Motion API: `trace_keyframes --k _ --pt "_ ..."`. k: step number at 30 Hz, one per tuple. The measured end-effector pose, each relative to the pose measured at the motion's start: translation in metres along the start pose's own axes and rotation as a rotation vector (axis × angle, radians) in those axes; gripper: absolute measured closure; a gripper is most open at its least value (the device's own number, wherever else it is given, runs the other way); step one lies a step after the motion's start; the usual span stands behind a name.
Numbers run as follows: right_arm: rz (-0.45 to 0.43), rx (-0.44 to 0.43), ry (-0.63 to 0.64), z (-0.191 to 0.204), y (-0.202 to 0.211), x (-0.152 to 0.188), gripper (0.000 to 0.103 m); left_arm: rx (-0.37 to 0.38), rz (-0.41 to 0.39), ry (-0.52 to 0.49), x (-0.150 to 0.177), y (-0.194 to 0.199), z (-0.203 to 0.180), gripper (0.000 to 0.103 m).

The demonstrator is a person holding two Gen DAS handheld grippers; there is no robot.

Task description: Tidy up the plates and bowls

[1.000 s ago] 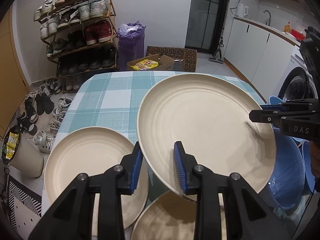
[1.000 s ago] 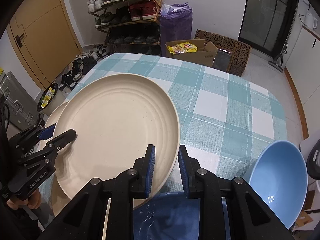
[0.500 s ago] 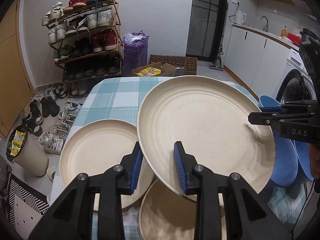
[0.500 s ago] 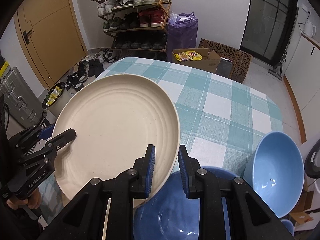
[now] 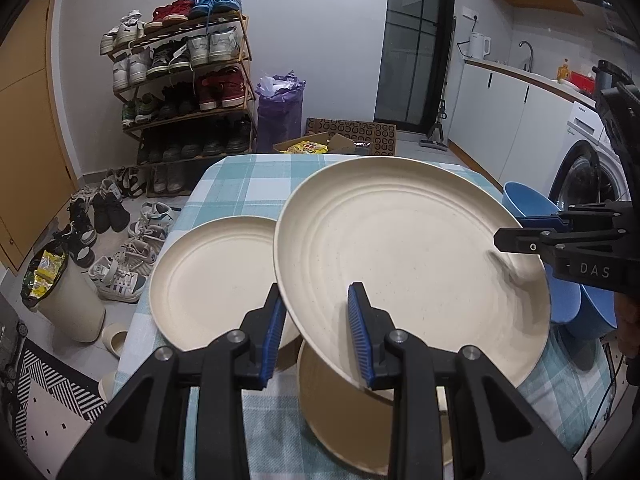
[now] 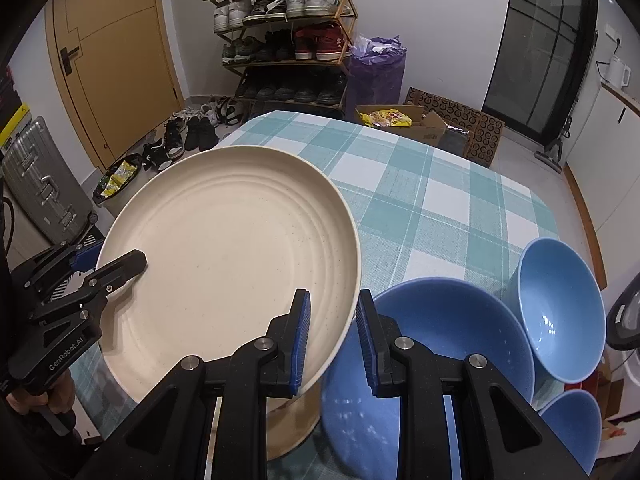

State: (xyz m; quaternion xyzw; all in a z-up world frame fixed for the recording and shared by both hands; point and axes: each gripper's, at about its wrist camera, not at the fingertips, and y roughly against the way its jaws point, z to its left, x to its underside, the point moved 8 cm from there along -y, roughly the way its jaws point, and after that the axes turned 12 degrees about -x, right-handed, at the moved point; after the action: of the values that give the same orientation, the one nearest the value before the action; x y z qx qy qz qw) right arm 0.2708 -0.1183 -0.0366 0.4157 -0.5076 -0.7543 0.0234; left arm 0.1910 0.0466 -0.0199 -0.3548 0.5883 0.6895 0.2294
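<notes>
Two grippers share one cream plate (image 5: 408, 264), raised tilted over table (image 6: 420, 200): left gripper (image 5: 316, 334) and right gripper (image 6: 330, 340) each clamp opposite rims, likely for steady stacking onto plates below (image 5: 216, 280). Blue bowls (image 6: 560, 312) at right edge.

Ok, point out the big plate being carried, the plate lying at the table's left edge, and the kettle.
Carried plate (image 5: 400, 256), left wrist view, centre.
Left plate (image 5: 216, 280), left wrist view, centre.
Kettle (image 5: 479, 47), left wrist view, body.

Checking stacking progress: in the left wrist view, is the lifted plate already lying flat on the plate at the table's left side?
No: the lifted plate hangs tilted in both grippers, above and right of the left-side plate.
</notes>
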Motion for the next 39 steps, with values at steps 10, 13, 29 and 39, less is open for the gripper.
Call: trace_keyframes --k 10,13,29,39 --pt "0.015 0.009 0.02 0.014 0.004 0.018 0.079 -0.01 0.0 0.0 0.017 0.005 0.003 0.073" --pt "0.018 0.008 0.019 0.015 0.003 0.023 0.079 -0.003 0.006 0.003 0.021 0.005 0.003 0.073" --pt "0.032 -0.004 0.01 0.018 -0.01 0.032 0.079 0.005 0.03 0.005 0.034 0.0 0.007 0.073" --pt "0.048 0.001 0.004 0.017 -0.019 0.046 0.079 0.008 0.049 -0.017 0.043 -0.006 0.003 0.073"
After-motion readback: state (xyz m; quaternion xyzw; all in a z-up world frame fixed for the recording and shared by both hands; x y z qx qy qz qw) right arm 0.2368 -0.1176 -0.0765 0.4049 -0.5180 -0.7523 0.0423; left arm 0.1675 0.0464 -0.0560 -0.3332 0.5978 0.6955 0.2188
